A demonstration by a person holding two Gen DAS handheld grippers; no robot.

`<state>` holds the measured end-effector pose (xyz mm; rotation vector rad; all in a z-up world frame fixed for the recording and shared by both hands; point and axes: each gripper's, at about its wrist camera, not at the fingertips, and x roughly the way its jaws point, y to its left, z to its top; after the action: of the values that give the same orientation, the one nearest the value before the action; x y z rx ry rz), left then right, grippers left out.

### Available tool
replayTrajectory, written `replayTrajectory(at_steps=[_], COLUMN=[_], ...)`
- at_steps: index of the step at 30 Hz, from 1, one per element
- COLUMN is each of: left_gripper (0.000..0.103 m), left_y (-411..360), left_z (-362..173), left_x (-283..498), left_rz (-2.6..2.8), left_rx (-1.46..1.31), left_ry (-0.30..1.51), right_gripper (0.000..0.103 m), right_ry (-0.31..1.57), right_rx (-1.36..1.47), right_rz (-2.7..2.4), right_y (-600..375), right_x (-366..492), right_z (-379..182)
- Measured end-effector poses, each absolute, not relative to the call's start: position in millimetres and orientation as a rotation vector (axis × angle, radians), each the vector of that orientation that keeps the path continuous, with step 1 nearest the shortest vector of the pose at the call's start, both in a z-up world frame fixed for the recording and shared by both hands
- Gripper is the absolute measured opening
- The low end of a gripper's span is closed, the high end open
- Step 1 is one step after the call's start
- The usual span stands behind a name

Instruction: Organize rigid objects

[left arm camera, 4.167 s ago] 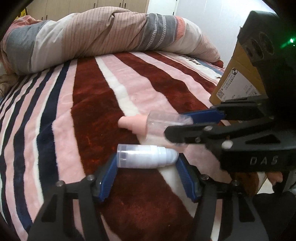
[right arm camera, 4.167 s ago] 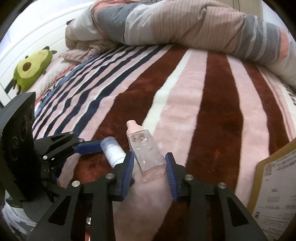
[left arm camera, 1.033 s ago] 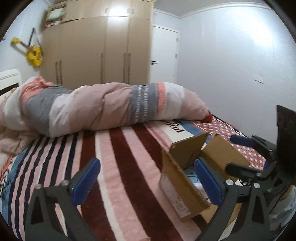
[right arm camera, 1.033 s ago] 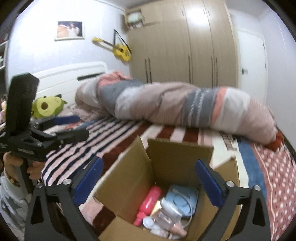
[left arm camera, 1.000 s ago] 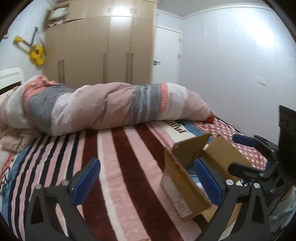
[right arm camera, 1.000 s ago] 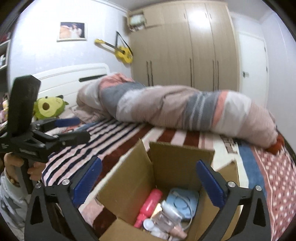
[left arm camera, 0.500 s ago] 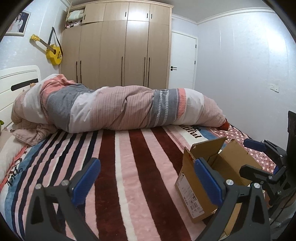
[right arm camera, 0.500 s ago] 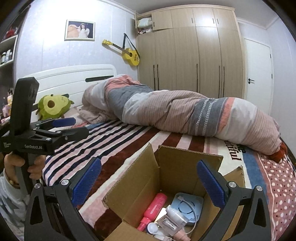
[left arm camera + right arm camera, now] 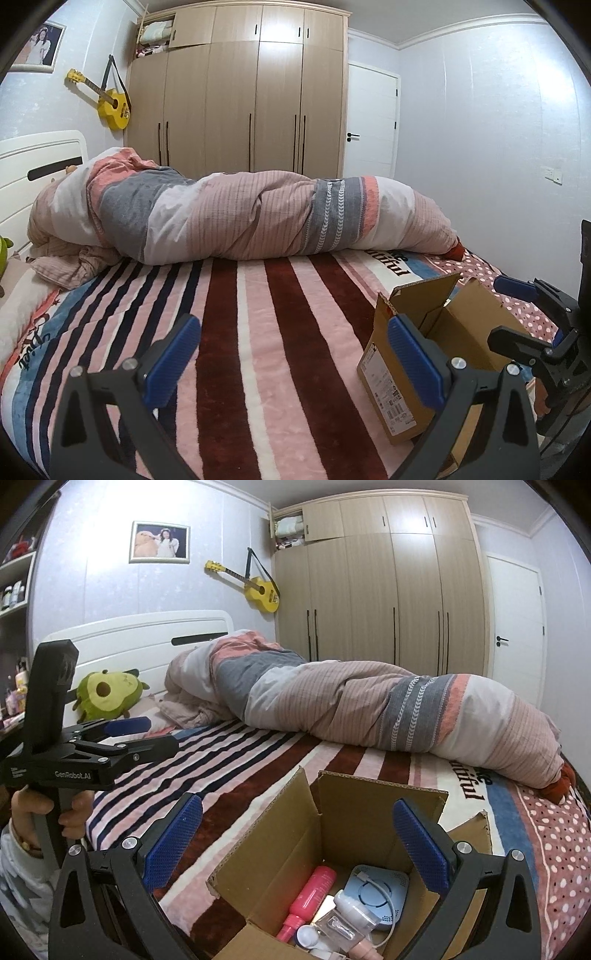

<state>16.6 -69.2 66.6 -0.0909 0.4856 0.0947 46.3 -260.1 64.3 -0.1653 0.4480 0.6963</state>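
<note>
My left gripper jaws wide apart and empty above the striped blanket, right gripper equally wide, empty, over the open cardboard box holding a pink bottle, left gripper's side printed "GenRobot.AI"

Home bedroom.
Bed with striped blanket and rolled duvet, white headboard, tall wooden wardrobe, yellow guitar and framed photo on the wall, avocado plush toy, white door.
</note>
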Motion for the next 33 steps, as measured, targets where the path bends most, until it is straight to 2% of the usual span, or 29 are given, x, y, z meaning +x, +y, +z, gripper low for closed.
replayTrajectory(at_steps=[33], left_gripper=[0.101], left_y=[-67.7], left_z=[66.8], left_x=[11.6], left_rz=[0.111], left_rx=[-0.090], left_ry=[0.468], right_gripper=[0.103], right_ry=[0.442], right_rx=[-0.145], right_rz=[0.695], right_y=[-261.0], right_x=[46.3], right_z=[69.0])
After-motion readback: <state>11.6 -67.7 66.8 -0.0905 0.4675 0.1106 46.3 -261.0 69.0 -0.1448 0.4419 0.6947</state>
